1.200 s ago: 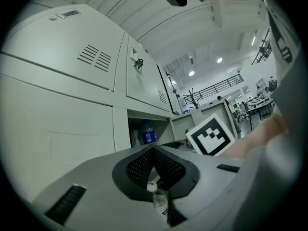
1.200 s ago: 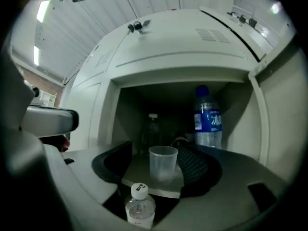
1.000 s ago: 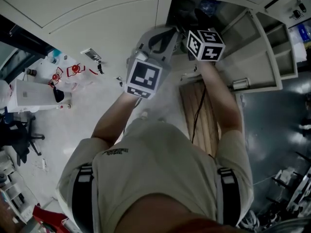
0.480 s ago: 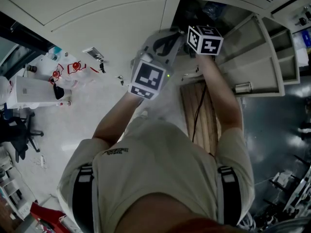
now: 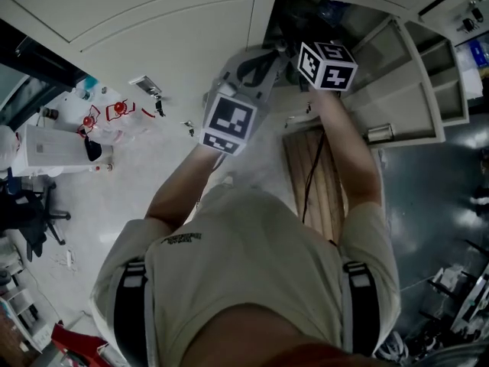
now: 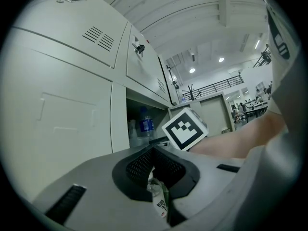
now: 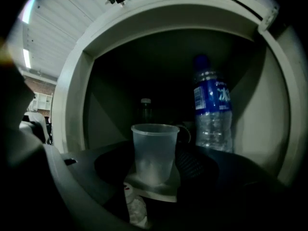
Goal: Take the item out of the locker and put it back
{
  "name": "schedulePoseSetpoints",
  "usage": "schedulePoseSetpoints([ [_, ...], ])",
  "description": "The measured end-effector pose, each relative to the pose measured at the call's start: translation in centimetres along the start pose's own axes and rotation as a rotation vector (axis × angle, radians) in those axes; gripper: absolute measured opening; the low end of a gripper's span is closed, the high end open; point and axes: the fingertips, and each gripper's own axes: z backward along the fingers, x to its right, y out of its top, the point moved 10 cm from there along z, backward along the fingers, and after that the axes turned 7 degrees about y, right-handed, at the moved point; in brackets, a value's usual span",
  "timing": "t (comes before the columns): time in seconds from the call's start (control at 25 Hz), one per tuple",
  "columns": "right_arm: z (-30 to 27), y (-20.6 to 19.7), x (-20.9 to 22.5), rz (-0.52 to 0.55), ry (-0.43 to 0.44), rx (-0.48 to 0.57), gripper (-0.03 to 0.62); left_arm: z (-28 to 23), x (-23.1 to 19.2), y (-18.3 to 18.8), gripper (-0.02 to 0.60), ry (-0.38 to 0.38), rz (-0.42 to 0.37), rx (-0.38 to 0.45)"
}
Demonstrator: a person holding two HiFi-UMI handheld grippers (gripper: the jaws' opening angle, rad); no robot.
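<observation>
The locker (image 7: pixel 262 129) is open, and my right claw (image 7: pixel 155 172) reaches into its compartment with its jaws spread, just now closing in. My left claw (image 6: pixel 154 150) hangs outside, its jaws pressed together on nothing. A blue-labelled water bottle (image 7: pixel 212 109) stands at the back right. The clear plastic cup (image 7: pixel 154 150) stands upright between my right jaws, and I see no pad pressing it.

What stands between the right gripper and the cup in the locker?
Nothing visible. The cup stands between the jaws of the right gripper, which have just been closing. The bottle is behind it, to the right.
</observation>
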Motion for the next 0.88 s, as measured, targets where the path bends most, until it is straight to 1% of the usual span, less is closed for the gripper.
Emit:
schedulePoseSetpoints([
  [0.28, 5.6, 3.2, -1.6, 0.046, -0.004, 0.088, 0.272, 0.7, -0.4, 2.2, 0.014, 0.013, -0.023, 0.044],
  [0.52, 12.0, 5.8, -4.2, 0.168, -0.031, 0.169, 0.272, 2.0, -0.9, 4.6, 0.013, 0.022, -0.038, 0.092],
  [0.68, 15.7, 5.9, -5.7, 0.198, -0.035, 0.194, 0.270, 3.3, -1.0, 5.9, 0.013, 0.019, -0.050, 0.124],
  [0.88, 19.4, 5.1, -7.3, 0.204, -0.033, 0.208, 0.270, 5.4, -0.6, 6.7, 0.013, 0.000, -0.047, 0.150],
])
